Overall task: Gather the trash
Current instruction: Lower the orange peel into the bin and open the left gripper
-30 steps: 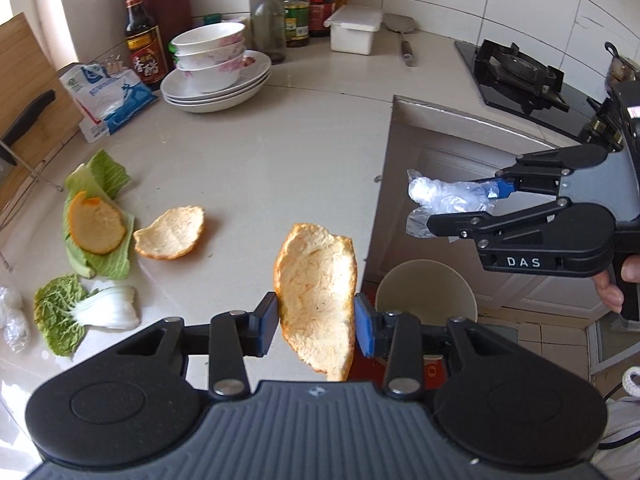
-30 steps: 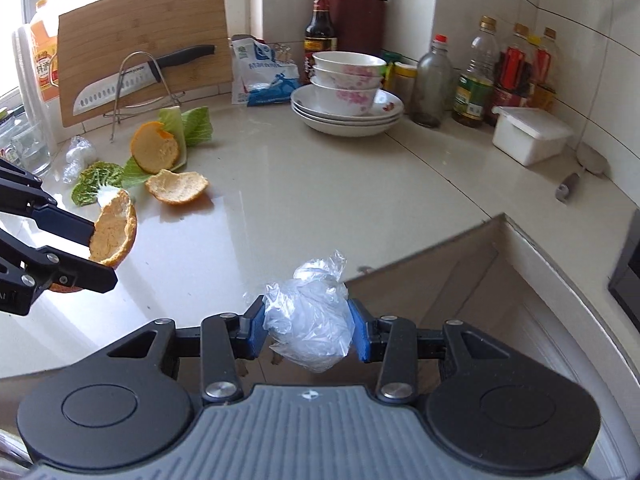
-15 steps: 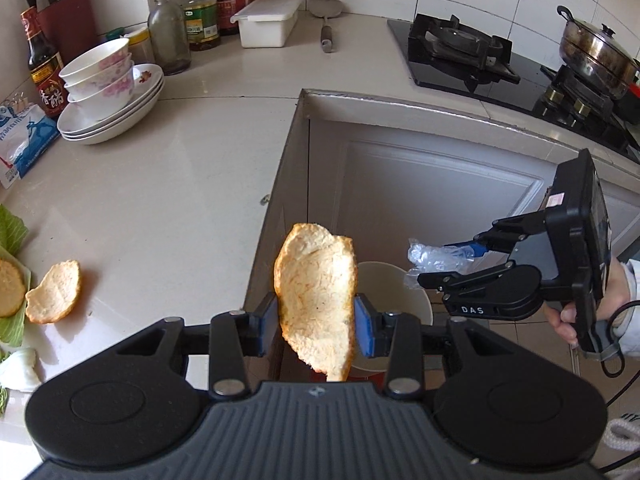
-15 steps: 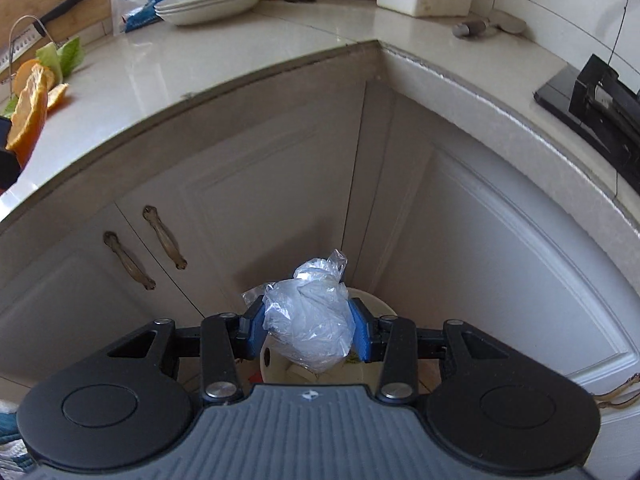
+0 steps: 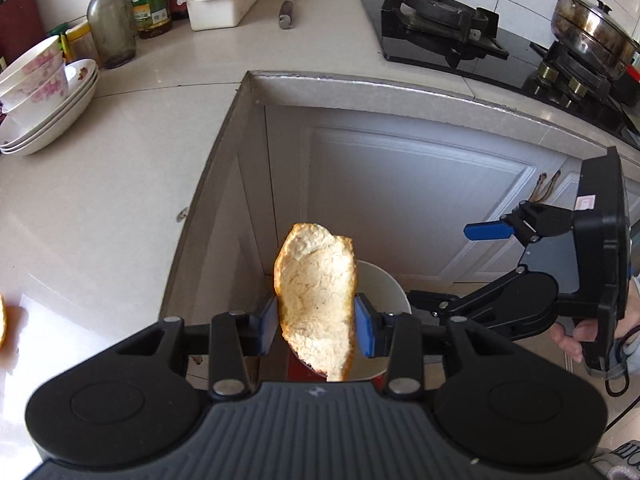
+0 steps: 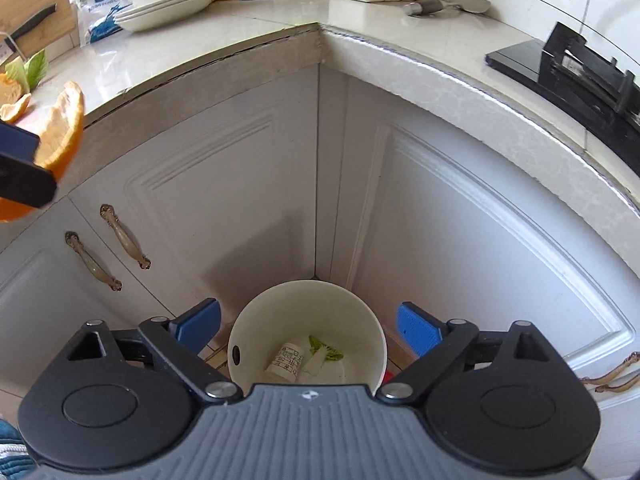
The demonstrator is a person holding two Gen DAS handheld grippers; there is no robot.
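Now the right tool [image 6: 308,324] hangs over the white trash bin [image 6: 256,320] that stands on the floor in the corner where two cabinet doors meet; its jaws have just been opening and stand spread wide with nothing between them. Inside the bin lie a printed scrap of paper [image 6: 286,362] and a bit of green leaf [image 6: 324,350]. To its left, the left tool [image 5: 316,330] clamps an orange peel [image 5: 316,296] upright between its blue pads, pale pith toward the camera, above the bin's near rim. More peel pieces [image 6: 12,98] and cabbage leaves [image 6: 34,68] lie on the counter [image 5: 120,184], well apart from stacked bowls and plates [image 5: 44,96].
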